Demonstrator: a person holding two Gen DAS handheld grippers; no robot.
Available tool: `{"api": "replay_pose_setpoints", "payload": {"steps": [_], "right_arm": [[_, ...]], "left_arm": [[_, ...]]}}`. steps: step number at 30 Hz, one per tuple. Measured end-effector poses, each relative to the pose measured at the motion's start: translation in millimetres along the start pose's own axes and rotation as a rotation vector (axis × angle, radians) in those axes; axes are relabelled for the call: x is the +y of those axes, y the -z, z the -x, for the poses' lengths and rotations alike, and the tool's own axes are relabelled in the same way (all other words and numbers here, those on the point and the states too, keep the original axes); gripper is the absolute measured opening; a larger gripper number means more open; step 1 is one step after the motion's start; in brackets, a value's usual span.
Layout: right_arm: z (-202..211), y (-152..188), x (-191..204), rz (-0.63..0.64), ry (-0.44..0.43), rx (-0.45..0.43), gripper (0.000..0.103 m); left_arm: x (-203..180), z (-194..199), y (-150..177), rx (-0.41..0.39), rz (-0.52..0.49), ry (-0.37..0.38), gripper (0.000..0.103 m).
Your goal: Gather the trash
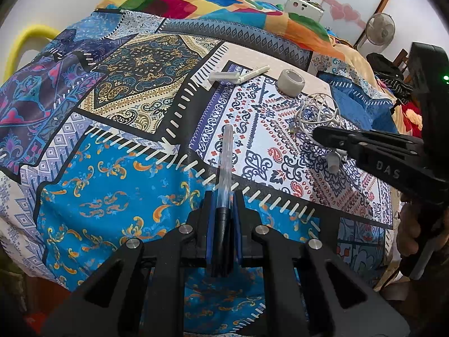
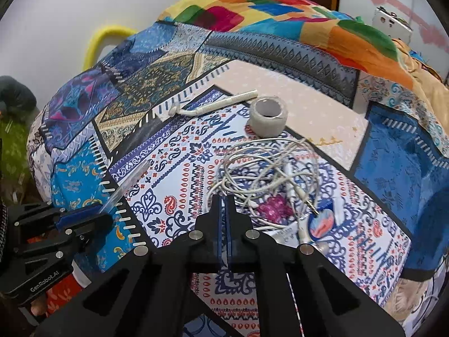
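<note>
Pen (image 1: 224, 165) lower end hidden between jaws; fan (image 1: 380, 28) blurred.

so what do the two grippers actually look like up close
Both are matte black plastic with angular triangular cut-outs, round silver bolt heads and blue pads lining the finger insides. The left gripper carries white "GenRobot.AI" lettering on its side; the right gripper shows raised "DAS" letters and a green light. No cables or sleeves are visible.

we are seeing a patchwork bedsheet (image 1: 118, 168) showing blue, white and gold paisley panels, a multicoloured blanket (image 1: 196, 0), a grey tape roll (image 2: 268, 116), white tangled cable (image 2: 266, 179) and a clear pen (image 1: 226, 154).
</note>
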State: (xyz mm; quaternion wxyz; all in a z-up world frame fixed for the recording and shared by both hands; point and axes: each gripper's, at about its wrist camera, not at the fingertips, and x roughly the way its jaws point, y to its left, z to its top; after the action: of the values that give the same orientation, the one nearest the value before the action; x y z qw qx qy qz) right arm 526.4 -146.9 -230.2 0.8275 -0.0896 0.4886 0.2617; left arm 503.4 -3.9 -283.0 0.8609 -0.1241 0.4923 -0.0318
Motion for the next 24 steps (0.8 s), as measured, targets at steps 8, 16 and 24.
{"api": "replay_pose_setpoints", "payload": {"steps": [8, 16, 24], "right_arm": [[48, -2, -11, -0.045, 0.017, -0.075, 0.001], [63, -1, -39, -0.151, -0.065, -0.042, 0.041], [22, -22, -53, -0.192, 0.0, -0.031, 0.063]], "left_arm": [[-6, 22, -4, -0.033, 0.005, 0.009, 0.009], [-14, 29, -7, -0.052, -0.012, 0.015, 0.009], [-11, -4, -15, 0.0, -0.022, -0.024, 0.009]]}}
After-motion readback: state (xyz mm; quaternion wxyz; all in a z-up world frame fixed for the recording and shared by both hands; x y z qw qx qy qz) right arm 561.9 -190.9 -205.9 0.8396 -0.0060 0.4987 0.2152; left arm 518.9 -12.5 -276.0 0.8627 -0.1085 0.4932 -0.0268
